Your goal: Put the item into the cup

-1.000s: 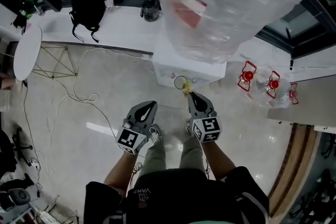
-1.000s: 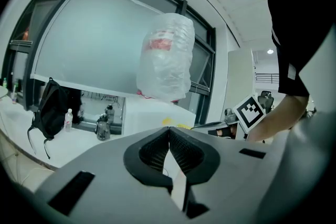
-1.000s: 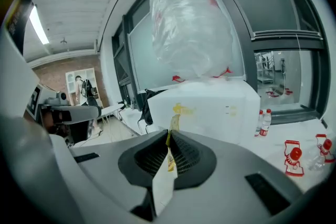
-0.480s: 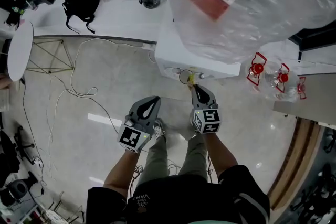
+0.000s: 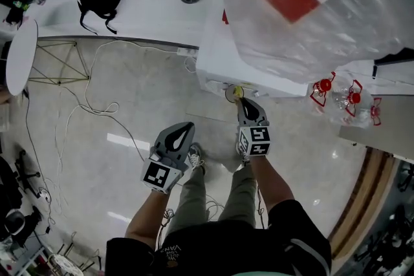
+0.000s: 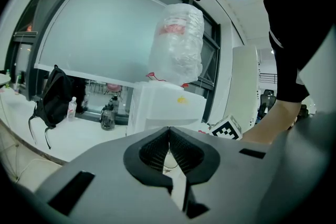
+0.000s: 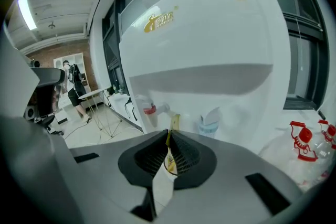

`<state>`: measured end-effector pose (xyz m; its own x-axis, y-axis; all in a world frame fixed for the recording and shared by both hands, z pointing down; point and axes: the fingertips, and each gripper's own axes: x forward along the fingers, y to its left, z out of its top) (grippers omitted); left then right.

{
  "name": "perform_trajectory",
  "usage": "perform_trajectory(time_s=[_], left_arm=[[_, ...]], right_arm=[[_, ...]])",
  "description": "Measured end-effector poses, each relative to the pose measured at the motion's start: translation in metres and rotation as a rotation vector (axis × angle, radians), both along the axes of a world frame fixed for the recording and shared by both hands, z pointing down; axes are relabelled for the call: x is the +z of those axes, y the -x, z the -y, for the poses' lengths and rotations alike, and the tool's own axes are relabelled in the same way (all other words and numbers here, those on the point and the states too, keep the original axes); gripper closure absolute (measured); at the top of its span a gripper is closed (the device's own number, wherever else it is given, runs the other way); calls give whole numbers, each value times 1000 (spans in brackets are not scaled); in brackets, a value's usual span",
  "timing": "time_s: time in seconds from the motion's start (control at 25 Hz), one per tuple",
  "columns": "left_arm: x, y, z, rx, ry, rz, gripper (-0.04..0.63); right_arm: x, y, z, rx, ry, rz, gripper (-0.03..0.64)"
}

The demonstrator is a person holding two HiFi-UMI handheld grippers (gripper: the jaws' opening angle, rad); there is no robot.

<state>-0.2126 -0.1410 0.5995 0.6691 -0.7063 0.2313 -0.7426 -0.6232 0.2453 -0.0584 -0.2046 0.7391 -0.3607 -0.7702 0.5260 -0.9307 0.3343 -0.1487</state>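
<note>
**Head view.** The right gripper (image 5: 243, 104) points at the front of the water dispenser (image 5: 217, 58), which stands on the floor and carries a plastic-wrapped bottle (image 5: 310, 10). A thin yellow item (image 5: 237, 92) projects from its jaw tips. The item sits over the near rim of the cup (image 5: 229, 94), a small ring seen from above, under the dispenser front. Whether the item touches the rim cannot be determined. The left gripper (image 5: 182, 134) hangs beside the right one, apart from the dispenser.

**Left gripper view.** The left gripper (image 6: 169, 135) has its jaws pressed together with nothing between them.

**Right gripper view.** The right gripper (image 7: 168, 150) has its jaws closed on the yellow item (image 7: 174, 123), which sticks out ahead between the red tap (image 7: 149, 109) and the blue tap (image 7: 210, 124). The cup is not visible here.

**Task status.** Grasp: complete. Positioning at the cup: judged nearly complete. Remaining: centre the item over the cup mouth, lower it, open the jaws.
</note>
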Motion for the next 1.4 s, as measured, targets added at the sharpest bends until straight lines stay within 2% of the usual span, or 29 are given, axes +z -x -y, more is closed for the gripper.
perform_trajectory(time_s=[0.52, 1.4], left_arm=[[25, 18, 3, -45, 31, -16, 575], [45, 35, -17, -74, 65, -1, 575]], right_arm=[[53, 3, 21, 9, 49, -50, 568], [112, 3, 13, 21, 175, -101, 568]])
